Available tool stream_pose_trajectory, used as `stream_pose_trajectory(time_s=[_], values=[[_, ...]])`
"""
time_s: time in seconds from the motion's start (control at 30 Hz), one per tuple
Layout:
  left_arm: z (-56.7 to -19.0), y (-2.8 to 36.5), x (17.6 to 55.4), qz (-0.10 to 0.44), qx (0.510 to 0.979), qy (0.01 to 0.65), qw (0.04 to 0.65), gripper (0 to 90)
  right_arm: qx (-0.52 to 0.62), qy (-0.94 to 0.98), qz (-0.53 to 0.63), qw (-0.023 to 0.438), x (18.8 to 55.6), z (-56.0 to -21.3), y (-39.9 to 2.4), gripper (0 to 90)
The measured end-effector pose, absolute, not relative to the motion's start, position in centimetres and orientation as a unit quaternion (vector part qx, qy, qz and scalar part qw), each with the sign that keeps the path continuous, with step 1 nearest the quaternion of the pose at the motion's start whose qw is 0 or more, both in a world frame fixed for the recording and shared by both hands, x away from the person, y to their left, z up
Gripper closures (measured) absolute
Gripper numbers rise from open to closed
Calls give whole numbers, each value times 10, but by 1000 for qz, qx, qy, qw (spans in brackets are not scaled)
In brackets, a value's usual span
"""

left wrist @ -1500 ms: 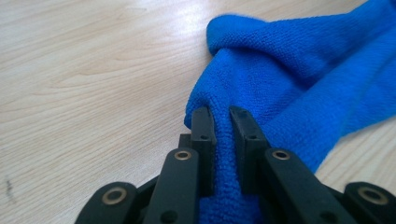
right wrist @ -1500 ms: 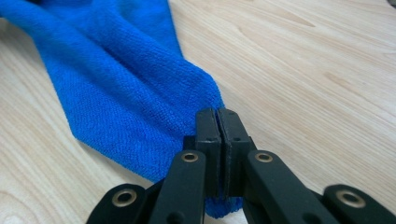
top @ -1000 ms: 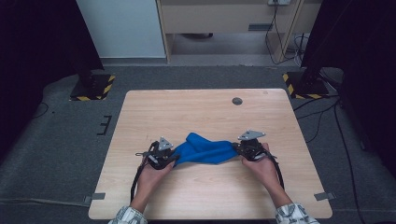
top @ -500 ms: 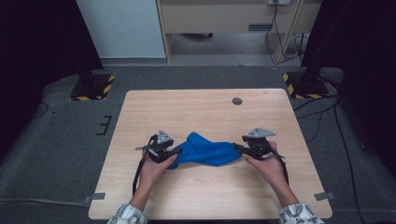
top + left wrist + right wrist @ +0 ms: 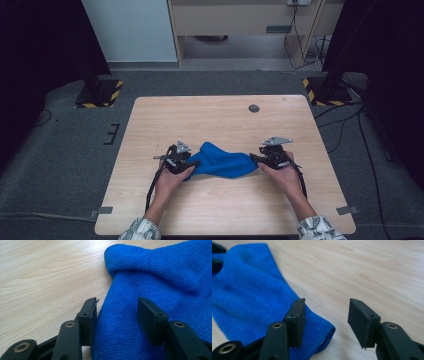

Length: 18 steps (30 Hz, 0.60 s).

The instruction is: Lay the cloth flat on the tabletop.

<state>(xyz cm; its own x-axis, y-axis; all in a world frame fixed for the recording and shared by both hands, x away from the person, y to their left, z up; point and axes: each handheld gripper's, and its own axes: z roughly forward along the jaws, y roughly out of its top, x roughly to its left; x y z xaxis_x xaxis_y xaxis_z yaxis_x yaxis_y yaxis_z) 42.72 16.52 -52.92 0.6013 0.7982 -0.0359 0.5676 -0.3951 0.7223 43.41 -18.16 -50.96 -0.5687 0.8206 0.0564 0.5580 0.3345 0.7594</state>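
A blue towel [image 5: 222, 161] lies bunched in a strip across the near middle of the wooden table [image 5: 210, 115]. My left gripper [image 5: 190, 164] is at its left end and my right gripper [image 5: 255, 159] at its right end, each in a hand. In the left gripper view the left gripper [image 5: 117, 312] stands open after widening and easing back slightly, with towel [image 5: 160, 277] between the jaws, unpinched. In the right gripper view the right gripper [image 5: 325, 312] is open too, having just widened and narrowed a little; the towel [image 5: 249, 297] end lies under one jaw, with bare wood in the gap.
A small dark round cap [image 5: 254, 108] sits in the tabletop at the far right. Black stands with yellow-striped feet [image 5: 100, 95] flank the table on the grey floor. A cabinet [image 5: 240, 20] stands beyond the far edge.
Both grippers have gone from shut on the towel's ends to open. The towel has sagged flatter and longer on the table. The left hand has shifted slightly; the right barely moved.
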Motion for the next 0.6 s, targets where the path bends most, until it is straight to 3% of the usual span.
stream_pose_trajectory(time_s=[0.27, 0.47, 0.6], values=[[-529, 165, 426, 153, 822, 412, 363, 631, 416, 820, 366, 146, 424, -517, -171, 455], [-526, 166, 425, 151, 822, 410, 366, 771, 397, 836, 354, 135, 417, -521, -164, 591], [-524, 168, 424, 151, 819, 412, 370, 812, 389, 842, 350, 129, 417, -523, -160, 687]])
